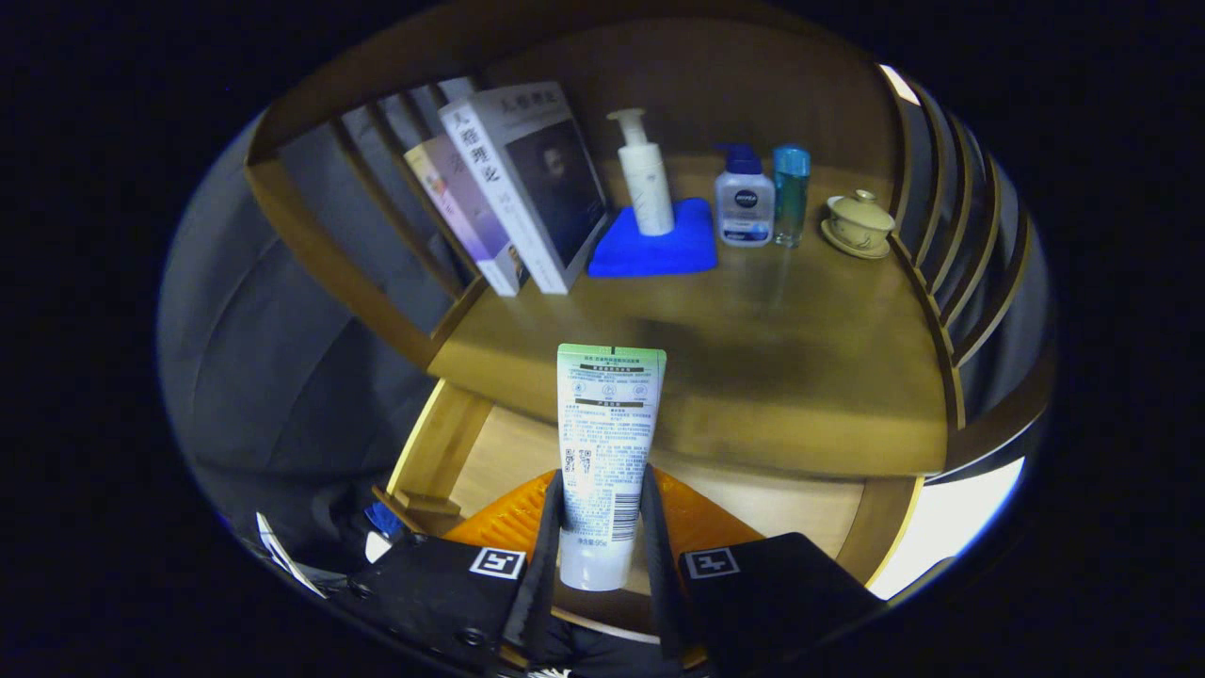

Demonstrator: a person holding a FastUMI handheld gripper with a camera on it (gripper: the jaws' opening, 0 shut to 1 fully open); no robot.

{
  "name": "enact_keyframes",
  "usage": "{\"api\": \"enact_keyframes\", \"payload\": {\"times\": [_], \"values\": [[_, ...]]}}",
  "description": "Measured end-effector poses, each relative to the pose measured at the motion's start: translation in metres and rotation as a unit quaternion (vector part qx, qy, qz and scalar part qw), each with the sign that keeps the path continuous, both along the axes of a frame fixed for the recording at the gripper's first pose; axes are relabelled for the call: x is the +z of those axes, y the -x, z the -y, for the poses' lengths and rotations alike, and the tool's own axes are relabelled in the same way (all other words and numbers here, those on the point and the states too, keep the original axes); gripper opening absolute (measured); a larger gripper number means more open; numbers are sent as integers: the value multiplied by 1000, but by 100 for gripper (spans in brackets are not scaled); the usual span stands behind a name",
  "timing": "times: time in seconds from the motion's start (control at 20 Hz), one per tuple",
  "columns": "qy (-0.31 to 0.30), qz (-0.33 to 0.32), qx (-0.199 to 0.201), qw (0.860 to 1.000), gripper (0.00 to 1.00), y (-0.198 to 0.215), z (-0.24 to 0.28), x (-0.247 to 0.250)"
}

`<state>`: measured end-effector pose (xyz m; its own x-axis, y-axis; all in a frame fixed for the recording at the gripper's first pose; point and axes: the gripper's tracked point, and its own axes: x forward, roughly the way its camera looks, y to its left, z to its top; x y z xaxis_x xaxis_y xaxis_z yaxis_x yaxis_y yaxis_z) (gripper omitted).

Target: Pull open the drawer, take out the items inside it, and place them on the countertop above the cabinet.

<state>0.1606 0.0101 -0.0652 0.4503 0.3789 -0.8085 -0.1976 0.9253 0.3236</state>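
Note:
My gripper (601, 513) is shut on a white tube with a green end (607, 433), which stands upright between the fingers, cap down. The tube hangs over the open drawer (810, 504), whose pale wooden floor shows below and beyond the fingers. Just beyond the tube's top lies the wooden countertop (753, 348) of the cabinet, at about the height of the tube's upper end.
On the countertop's far side stand leaning books (527, 188), a white pump bottle (645, 174) on a blue cloth (659, 250), a squat clear bottle with blue cap (744, 198), a slim blue bottle (791, 193) and a lidded cup (859, 223). Slatted wooden rails (951, 245) flank both sides.

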Motion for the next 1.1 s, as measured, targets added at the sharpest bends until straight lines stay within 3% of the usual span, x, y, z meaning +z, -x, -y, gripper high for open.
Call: {"api": "enact_keyframes", "payload": {"times": [0.3, 0.65, 0.85, 1.1], "values": [[4, -4, -87, 996, 47, -72, 20, -19], [-1, -51, -162, 986, 47, -113, 31, -54], [-9, -64, -168, 984, 47, -117, 30, -62], [-21, -54, -171, 983, 55, -120, 19, -61]]}}
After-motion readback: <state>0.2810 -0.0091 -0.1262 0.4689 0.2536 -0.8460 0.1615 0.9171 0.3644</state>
